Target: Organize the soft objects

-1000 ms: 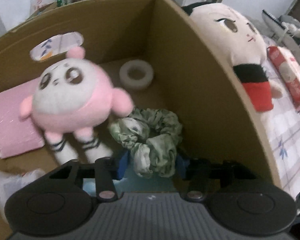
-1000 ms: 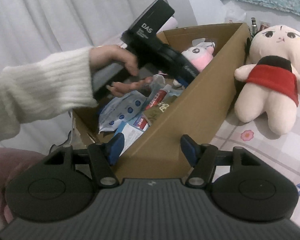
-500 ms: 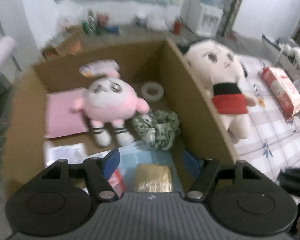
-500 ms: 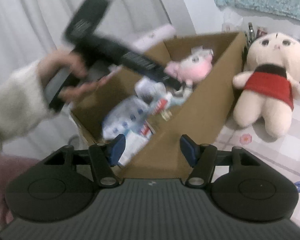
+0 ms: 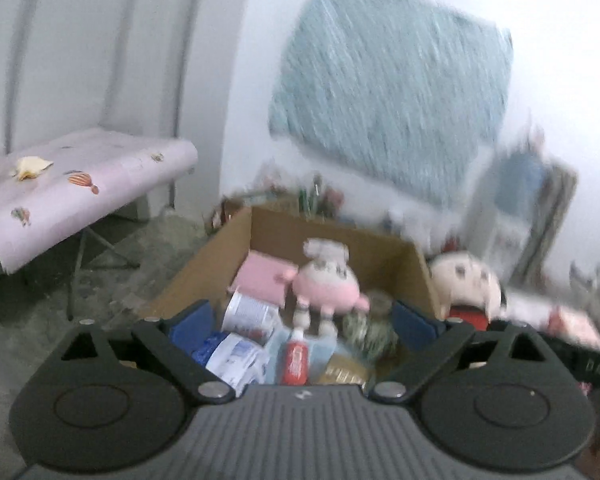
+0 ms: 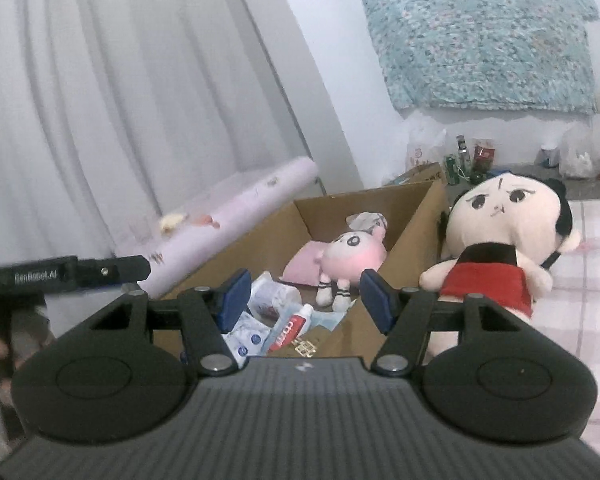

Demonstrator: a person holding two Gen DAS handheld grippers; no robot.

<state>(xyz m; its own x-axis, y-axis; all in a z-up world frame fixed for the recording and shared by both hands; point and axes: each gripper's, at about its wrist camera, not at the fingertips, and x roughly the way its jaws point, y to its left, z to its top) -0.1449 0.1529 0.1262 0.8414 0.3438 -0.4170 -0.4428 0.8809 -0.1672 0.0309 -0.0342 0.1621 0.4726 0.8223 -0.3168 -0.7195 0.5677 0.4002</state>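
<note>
Curtained room point(image 6: 140, 100): two plush dolls point(image 6: 354, 256)

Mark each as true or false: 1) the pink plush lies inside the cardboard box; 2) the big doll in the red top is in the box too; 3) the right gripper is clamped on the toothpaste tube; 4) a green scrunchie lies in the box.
1) True: the pink plush lies inside the cardboard box.
2) False: the big doll in the red top sits outside, against the box's wall.
3) False: the right gripper holds nothing; the toothpaste tube lies in the box beyond it.
4) True: the green scrunchie lies beside the pink plush.
</note>
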